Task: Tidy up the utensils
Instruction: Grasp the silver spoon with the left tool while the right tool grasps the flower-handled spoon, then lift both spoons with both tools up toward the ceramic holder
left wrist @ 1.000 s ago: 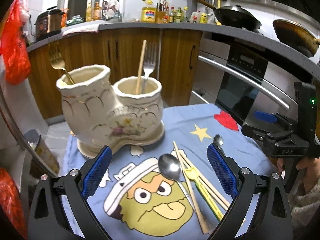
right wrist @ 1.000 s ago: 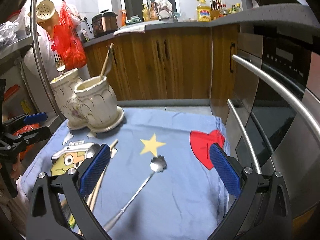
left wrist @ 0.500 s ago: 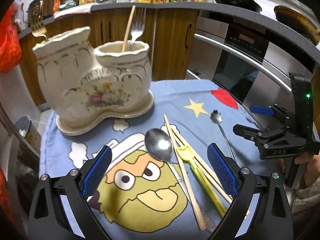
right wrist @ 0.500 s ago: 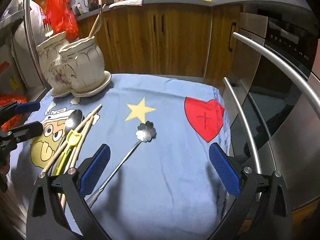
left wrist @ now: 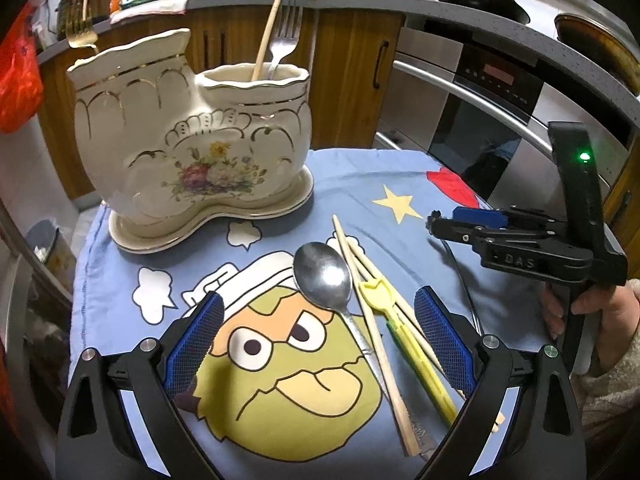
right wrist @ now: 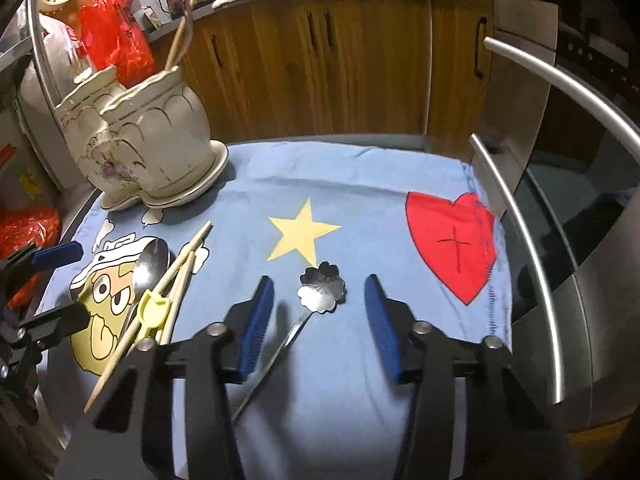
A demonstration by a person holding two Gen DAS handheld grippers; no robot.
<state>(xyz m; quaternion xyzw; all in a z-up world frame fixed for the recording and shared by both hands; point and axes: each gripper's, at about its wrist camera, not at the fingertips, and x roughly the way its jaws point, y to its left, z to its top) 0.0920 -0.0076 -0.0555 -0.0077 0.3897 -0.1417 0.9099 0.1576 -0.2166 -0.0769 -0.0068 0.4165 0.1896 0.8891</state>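
Observation:
A cream double-pot ceramic holder (left wrist: 192, 148) stands at the back left of the blue cartoon cloth (left wrist: 280, 360), holding a silver fork (left wrist: 282, 46), a wooden stick and a gold fork (left wrist: 82, 34). A steel spoon (left wrist: 324, 276), wooden chopsticks (left wrist: 376, 332) and yellow training chopsticks (left wrist: 404, 332) lie between my open left gripper's fingers (left wrist: 316, 336). My right gripper (right wrist: 318, 320) is open, partly narrowed, low over a flower-headed spoon (right wrist: 322, 290) whose handle runs between its fingers. The holder also shows in the right wrist view (right wrist: 148, 144).
An oven with steel handles (right wrist: 532, 216) borders the cloth's right edge. Wooden cabinets (right wrist: 320, 68) stand behind. A red bag (right wrist: 116, 40) hangs at the back left. A small bin (left wrist: 52, 248) sits below the table's left side.
Both grippers have moved forward and down toward the cloth. The right gripper's fingers have narrowed around the flower-headed spoon. The left gripper stays wide open over the spoon and chopsticks.

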